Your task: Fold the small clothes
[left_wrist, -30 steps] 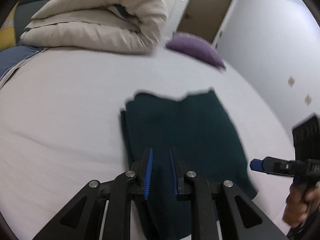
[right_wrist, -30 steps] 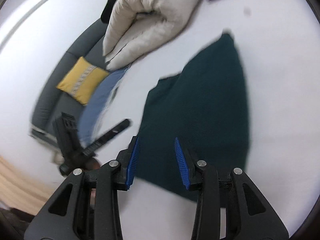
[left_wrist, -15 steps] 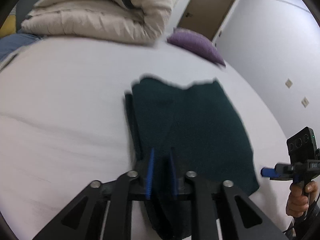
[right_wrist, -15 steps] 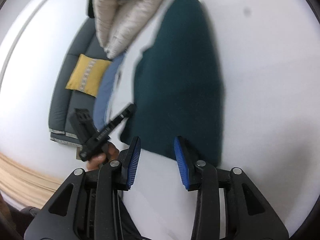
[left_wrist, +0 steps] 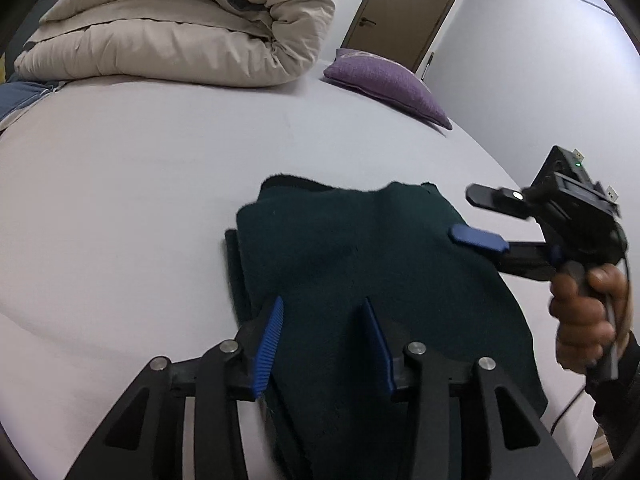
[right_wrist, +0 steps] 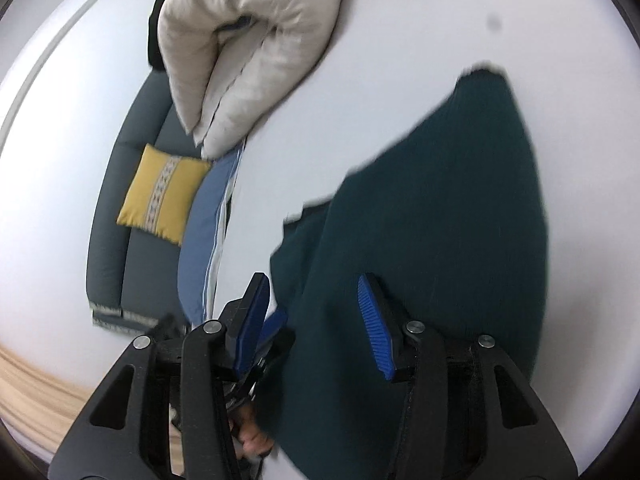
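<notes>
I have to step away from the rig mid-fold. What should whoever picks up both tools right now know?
Left tool: jaws opening over the near edge of the dark green garment, nothing pinched.
Right tool: jaws opening above the garment's near side, empty.
The garment lies flat on the white bed, a folded layer showing along its left edge.
Done: apparently one fold.
Left: probably re-grip the near edge and fold again.

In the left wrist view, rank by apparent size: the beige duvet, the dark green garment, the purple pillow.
1. Dark green garment and beige duvet look similar; the garment is nearer the camera, so their order is unsure.
2. Purple pillow, clearly smallest.
</notes>
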`<state>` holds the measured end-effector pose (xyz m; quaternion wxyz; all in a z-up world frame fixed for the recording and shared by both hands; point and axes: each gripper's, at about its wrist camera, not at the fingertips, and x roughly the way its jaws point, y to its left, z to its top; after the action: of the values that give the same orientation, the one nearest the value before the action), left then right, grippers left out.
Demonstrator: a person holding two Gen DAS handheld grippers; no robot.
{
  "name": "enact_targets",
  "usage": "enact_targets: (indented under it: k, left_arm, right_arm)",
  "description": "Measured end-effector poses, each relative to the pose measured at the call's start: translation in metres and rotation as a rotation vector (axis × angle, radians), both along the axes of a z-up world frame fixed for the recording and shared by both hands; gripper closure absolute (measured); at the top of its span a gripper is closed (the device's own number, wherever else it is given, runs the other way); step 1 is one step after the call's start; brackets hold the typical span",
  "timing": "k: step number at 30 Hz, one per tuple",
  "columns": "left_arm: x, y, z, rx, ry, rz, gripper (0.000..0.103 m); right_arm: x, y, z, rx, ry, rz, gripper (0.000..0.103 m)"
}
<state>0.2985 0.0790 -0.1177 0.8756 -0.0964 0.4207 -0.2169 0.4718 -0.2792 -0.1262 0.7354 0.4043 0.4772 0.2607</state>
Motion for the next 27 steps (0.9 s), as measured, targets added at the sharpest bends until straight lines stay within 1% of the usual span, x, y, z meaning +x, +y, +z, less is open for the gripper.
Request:
enact_targets:
  k: [2, 4, 6, 8, 9, 10, 12, 14, 18, 20, 23, 27]
  left_arm:
    - [0.002, 0.0, -0.003, -0.01, 0.007, 0.001, 0.058]
    - [0.001, 0.002, -0.001, -0.031, 0.015, 0.004, 0.058]
    - [-0.001, 0.008, 0.008, -0.048, 0.017, 0.02, 0.058]
    - [-0.004, 0.023, 0.021, -0.058, -0.005, 0.076, 0.05]
    - [-0.004, 0.032, 0.025, -0.081, -0.009, 0.095, 0.042]
    - [-0.004, 0.043, 0.027, -0.12, 0.0, 0.117, 0.037]
    - [-0.007, 0.057, 0.025, -0.176, 0.046, 0.139, 0.036]
    - [-0.008, 0.062, 0.016, -0.234, 0.11, 0.132, 0.036]
    - [-0.011, 0.05, 0.0, -0.253, 0.227, 0.082, 0.036]
    - [-0.014, 0.044, -0.007, -0.253, 0.284, 0.052, 0.036]
    - [-0.018, 0.042, -0.014, -0.243, 0.32, 0.04, 0.035]
    - [-0.019, 0.043, -0.019, -0.274, 0.355, 0.036, 0.035]
  right_arm:
    - [0.011, -0.016, -0.005, -0.002, 0.012, -0.061, 0.058]
    - [0.019, -0.033, -0.014, -0.019, 0.054, -0.134, 0.058]
    - [0.014, -0.053, -0.017, -0.002, 0.062, -0.192, 0.058]
    - [0.001, -0.067, -0.01, 0.009, 0.034, -0.23, 0.056]
    - [-0.006, -0.072, -0.007, 0.016, 0.021, -0.239, 0.049]
    - [-0.017, -0.078, -0.003, 0.02, 0.013, -0.246, 0.04]
    - [-0.034, -0.085, -0.001, 0.026, 0.008, -0.232, 0.032]
    - [-0.053, -0.089, -0.002, 0.037, 0.011, -0.213, 0.031]
    - [-0.083, -0.082, -0.011, 0.032, 0.053, -0.18, 0.031]
    - [-0.096, -0.076, -0.02, 0.031, 0.074, -0.166, 0.031]
    - [-0.115, -0.076, -0.038, 0.014, 0.119, -0.144, 0.031]
    - [-0.12, -0.065, -0.044, 0.028, 0.114, -0.112, 0.031]
